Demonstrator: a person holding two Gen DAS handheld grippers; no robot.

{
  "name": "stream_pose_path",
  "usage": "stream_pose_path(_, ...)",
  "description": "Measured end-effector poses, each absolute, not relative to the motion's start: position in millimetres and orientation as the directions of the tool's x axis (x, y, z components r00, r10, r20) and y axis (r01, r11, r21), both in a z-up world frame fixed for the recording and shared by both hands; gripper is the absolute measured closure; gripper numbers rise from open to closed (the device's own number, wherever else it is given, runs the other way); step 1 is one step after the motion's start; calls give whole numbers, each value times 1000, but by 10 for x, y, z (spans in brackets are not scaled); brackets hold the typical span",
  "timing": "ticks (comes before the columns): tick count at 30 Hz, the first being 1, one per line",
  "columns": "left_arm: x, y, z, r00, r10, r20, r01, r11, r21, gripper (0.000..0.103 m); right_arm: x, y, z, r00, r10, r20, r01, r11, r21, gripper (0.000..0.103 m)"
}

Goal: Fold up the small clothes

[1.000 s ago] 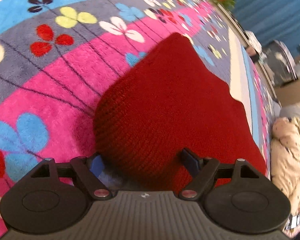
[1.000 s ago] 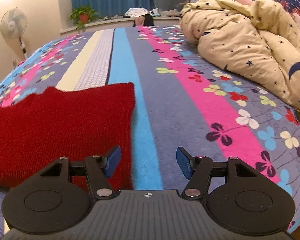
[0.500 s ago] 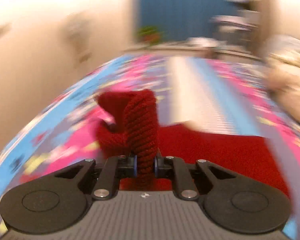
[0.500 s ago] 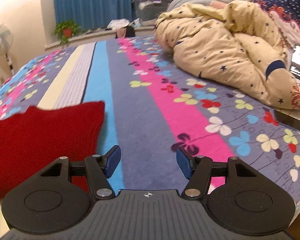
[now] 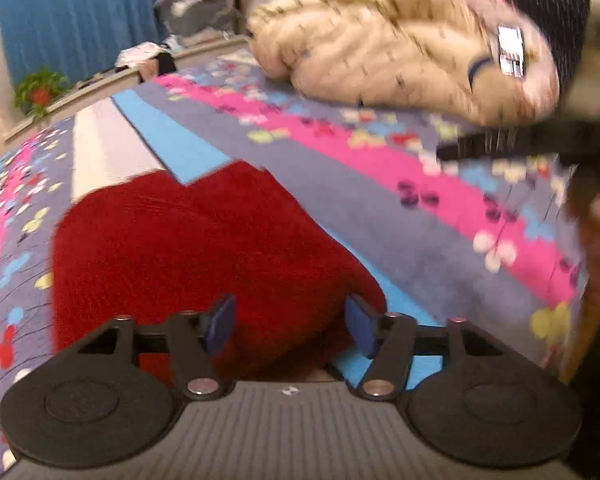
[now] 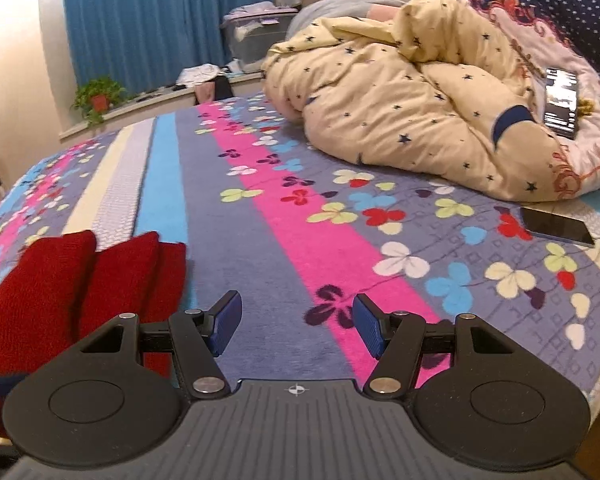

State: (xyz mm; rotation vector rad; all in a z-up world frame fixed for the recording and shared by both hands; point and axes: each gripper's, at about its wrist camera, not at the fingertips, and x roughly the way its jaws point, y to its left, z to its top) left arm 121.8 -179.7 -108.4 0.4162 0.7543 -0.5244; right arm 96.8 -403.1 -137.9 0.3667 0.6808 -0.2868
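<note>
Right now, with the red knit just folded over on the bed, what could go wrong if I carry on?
1. The left gripper has its jaws opening right over the red knit; a pad could snag the loose weave and drag the fold open as it leaves.
2. In the right wrist view the fold shows uneven lobes, so the next fold may come out crooked.
3. The right gripper hangs open over the bedspread, off the garment, so nothing pins the knit.

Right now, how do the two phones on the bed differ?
The lit phone shows a bright screen; the dark phone is blank. The lit phone lies propped up on the star quilt; the dark phone lies flat on the flowered blanket. Both lie face up, untouched.
</note>
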Motion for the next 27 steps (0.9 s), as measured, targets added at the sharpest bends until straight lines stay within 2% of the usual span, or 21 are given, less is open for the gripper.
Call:
stream_pose_path(6,992,-1056,-820,682,-179,-709,484,838,254,27,1051,-3820,-1361,764,-32,-644,307,896,320,39)
stream_pose_path(12,756,-253,-880,705,-58,-707,414,843,343,27,1138,-3580,-1367,765,53,-642,257,889,379,37)
stream_pose_path(17,746,325,-1024,715,12,-699,257,925,279,27,1163,-3474,-1398,764,88,-639,247,875,416,33)
stream_pose_path(19,843,391,-1067,689,69,-721,190,943,272,28,1192,-3450,-1447,754,103,-649,253,866,431,32)
stream_pose_path(22,907,418,-949,728,29,-684,173,959,225,27,1248,-3415,-1517,743,114,-660,257,861,439,32)
stream_pose_path(25,950,351,-977,745,60,-665,177,942,284,27,1312,-3366,-1577,734,145,-664,245,855,457,31)
stream_pose_path(27,985,319,-1007,735,59,-675,184,942,282,27,1351,-3307,-1616,723,169,-670,231,855,465,31)
